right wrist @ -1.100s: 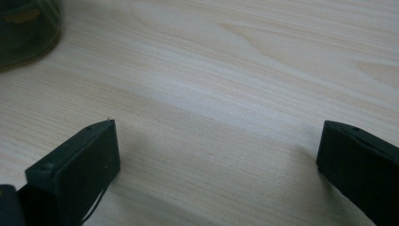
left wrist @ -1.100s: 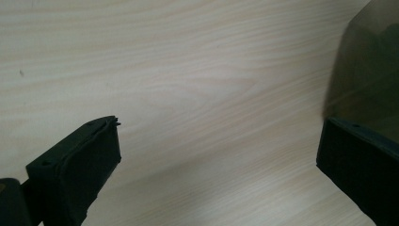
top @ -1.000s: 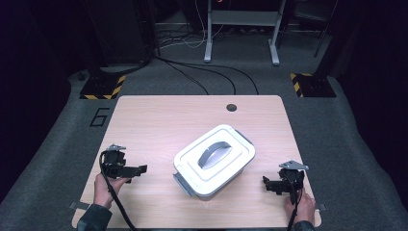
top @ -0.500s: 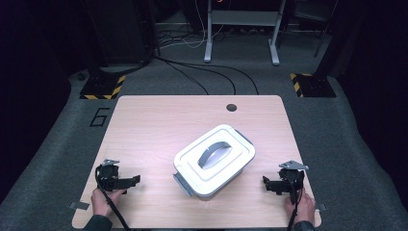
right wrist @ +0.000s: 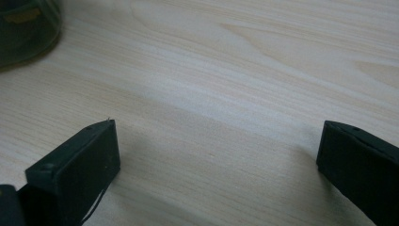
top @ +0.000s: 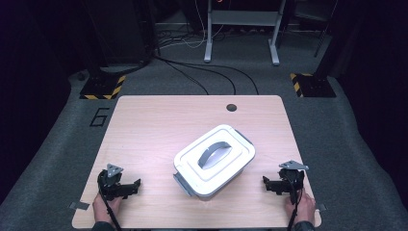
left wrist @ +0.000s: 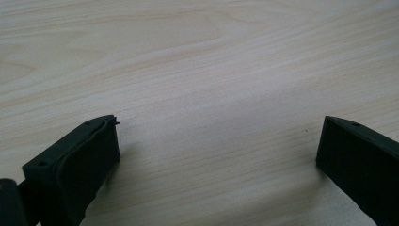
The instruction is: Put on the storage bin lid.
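- Overhead, the lidded white container [top: 214, 160] sat mid-table [top: 159, 120], between the left gripper [top: 126, 188] and right gripper [top: 269, 183], apart from both.
- Left gripper view: jaws spread wide, holding nothing, over bare wood.
- Right gripper view: jaws likewise wide and empty; a dark blurred shape [right wrist: 26, 28] was cut off at the corner.

Table [top: 159, 120]: stands on the floor, a number marking on the floor just beyond its far left corner.
Lidded box [top: 214, 160]: on the table, right of centre, toward the near edge.
Left gripper [top: 132, 186]: near left corner, well left of the box.
Right gripper [top: 267, 183]: near right corner, near the box's right side.
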Available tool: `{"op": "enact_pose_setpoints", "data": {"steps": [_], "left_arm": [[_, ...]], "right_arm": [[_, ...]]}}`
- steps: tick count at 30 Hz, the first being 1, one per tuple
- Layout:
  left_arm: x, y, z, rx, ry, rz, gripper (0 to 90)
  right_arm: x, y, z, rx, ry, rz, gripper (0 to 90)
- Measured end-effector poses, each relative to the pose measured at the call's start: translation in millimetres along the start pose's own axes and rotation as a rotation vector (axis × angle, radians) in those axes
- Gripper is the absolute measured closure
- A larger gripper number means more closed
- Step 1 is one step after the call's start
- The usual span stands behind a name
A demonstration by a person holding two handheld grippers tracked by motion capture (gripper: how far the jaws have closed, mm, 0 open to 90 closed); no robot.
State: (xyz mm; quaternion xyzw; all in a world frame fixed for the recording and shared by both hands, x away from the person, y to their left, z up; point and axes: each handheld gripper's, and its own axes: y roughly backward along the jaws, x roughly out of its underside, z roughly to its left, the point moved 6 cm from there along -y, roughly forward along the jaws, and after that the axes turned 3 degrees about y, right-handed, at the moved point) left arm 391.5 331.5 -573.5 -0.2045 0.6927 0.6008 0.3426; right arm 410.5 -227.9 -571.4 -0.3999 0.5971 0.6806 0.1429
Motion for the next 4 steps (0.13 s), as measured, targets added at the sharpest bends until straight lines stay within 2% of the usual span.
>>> {"op": "enact_pose_setpoints", "data": {"steps": [2, 4], "left_arm": [[-0.2, -0.5, -1.8, 0.002, 0.006, 0.001, 0.0], [-1.2, -1.9, -3.1, 0.008, -0.005, -0.005, 0.0]], "right_arm": [[0.0, 0.0, 0.0, 0.000, 0.000, 0.000, 0.0], [-0.2, -0.2, 0.2, 0.004, -0.006, -0.001, 0.0]]}}
